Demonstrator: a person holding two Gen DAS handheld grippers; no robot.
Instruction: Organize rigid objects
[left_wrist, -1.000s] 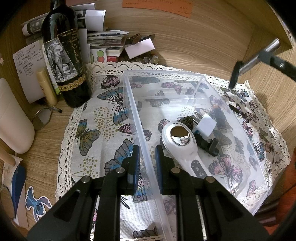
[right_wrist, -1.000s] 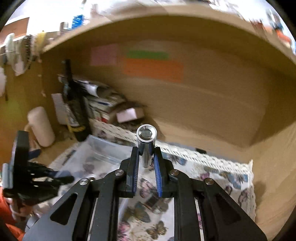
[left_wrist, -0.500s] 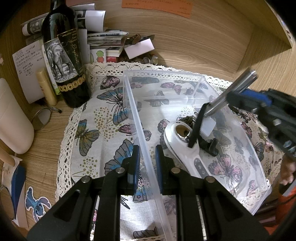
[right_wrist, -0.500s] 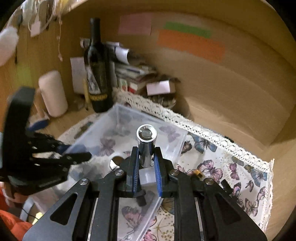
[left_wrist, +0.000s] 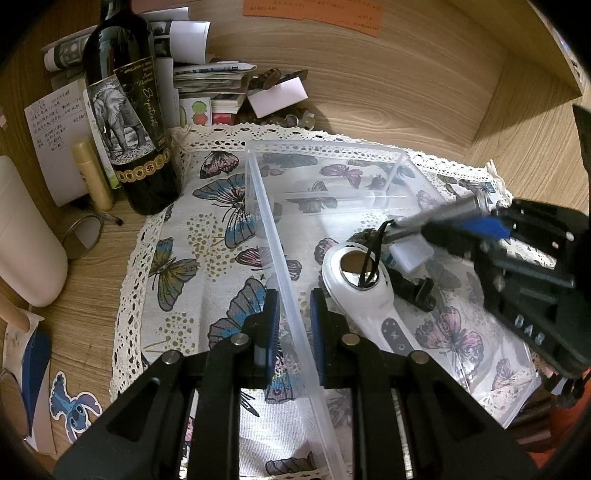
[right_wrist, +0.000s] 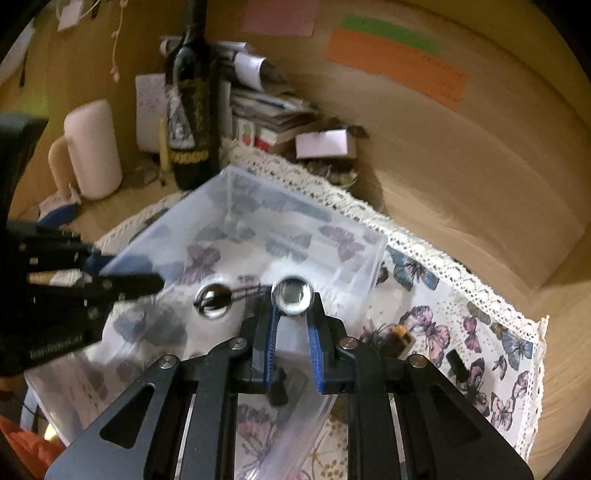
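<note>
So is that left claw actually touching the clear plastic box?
Touching. In the left wrist view the left claw is shut on the clear plastic box: its side wall runs between the two blue pads, which press it from both sides.

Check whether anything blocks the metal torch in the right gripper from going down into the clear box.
No lid covers the clear box. The right gripper holds the metal torch above the white magnifier and a black part; only those lie under it.
</note>
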